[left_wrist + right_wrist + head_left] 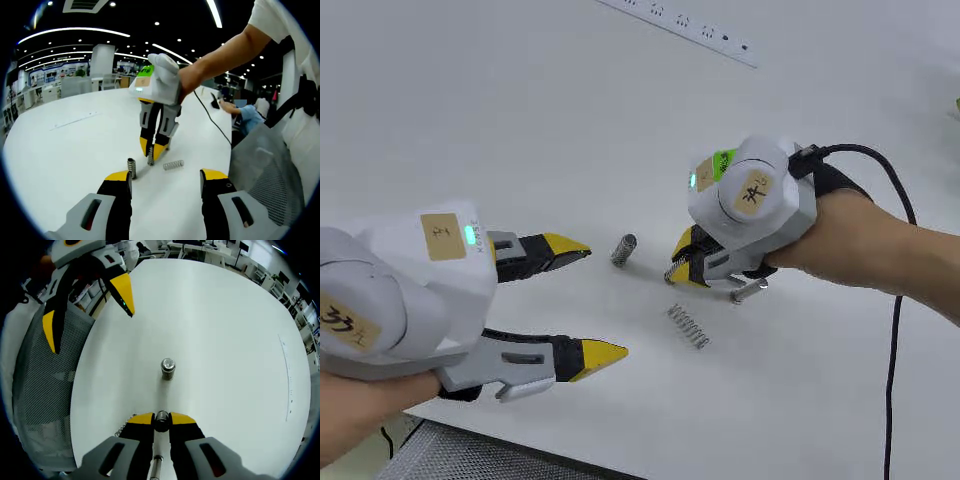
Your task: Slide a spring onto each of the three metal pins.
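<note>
1. table [520, 120]: white; everything rests on it.
2. left gripper [588, 298]: we log its jaws spread wide and empty, well apart from the parts.
3. right gripper [680, 262]: jaws clamped on a spring [161, 420], held end-on at the tips.
4. bare pin [748, 290]: lies flat under the right gripper, behind its tips, with its long axis roughly along the jaws. We judge the right gripper nearer.
5. loose spring [687, 326]: lies flat, near the right gripper.
6. standing pin [624, 249]: upright, seemingly sleeved in a spring of its own, just ahead of the right tips.
</note>
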